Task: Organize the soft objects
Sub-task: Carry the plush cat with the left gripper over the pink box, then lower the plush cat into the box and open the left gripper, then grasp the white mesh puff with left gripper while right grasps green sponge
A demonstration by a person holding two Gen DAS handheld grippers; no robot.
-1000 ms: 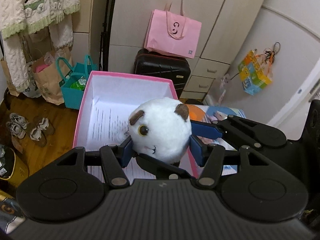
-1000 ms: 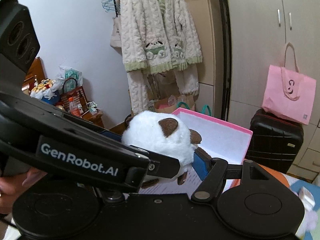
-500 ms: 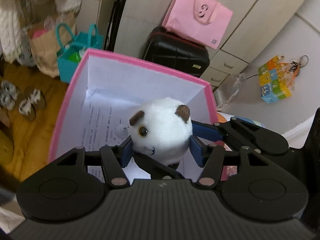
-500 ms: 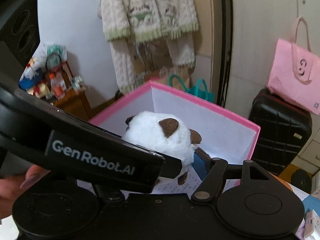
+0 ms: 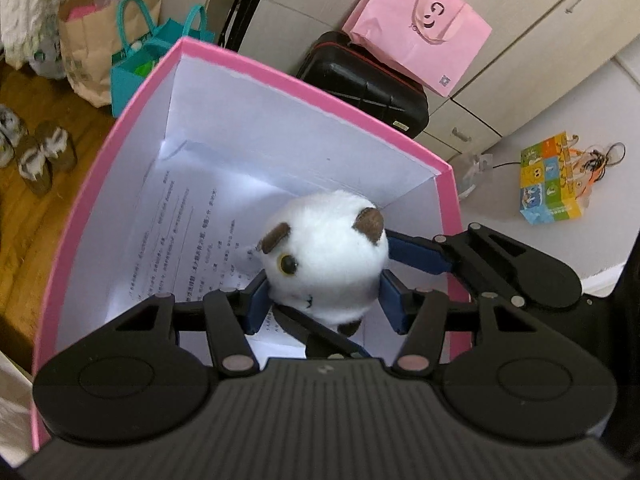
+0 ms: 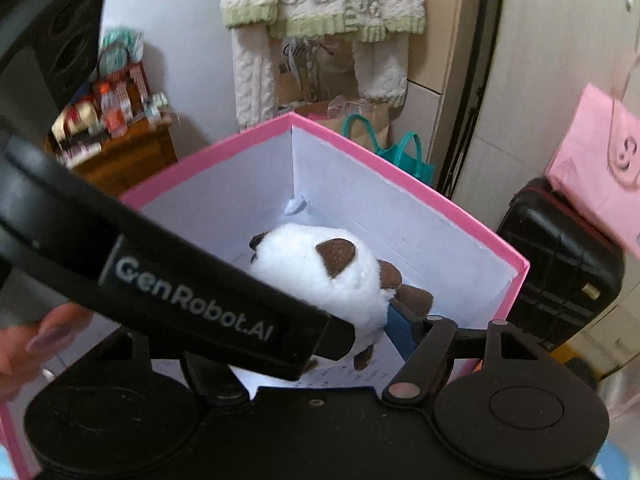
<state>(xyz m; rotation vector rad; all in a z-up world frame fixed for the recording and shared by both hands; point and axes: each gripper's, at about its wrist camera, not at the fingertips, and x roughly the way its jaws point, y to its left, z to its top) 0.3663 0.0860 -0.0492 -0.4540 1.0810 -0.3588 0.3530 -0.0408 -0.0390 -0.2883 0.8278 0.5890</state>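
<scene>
A round white plush toy with brown ears is clamped from both sides: my left gripper is shut on it, and my right gripper grips it too, its blue pad against the plush. The right gripper's other finger is hidden behind the left gripper's body. The toy hangs inside the pink box, above the printed paper lining its white bottom. The box also shows in the right wrist view.
A black suitcase with a pink paper bag on it stands behind the box. A teal bag and a brown paper bag sit far left, shoes on the wooden floor, and a colourful carton at right.
Both grippers moved forward and down with the plush toy, from above the box's near rim to inside the box. The grip has not changed.
</scene>
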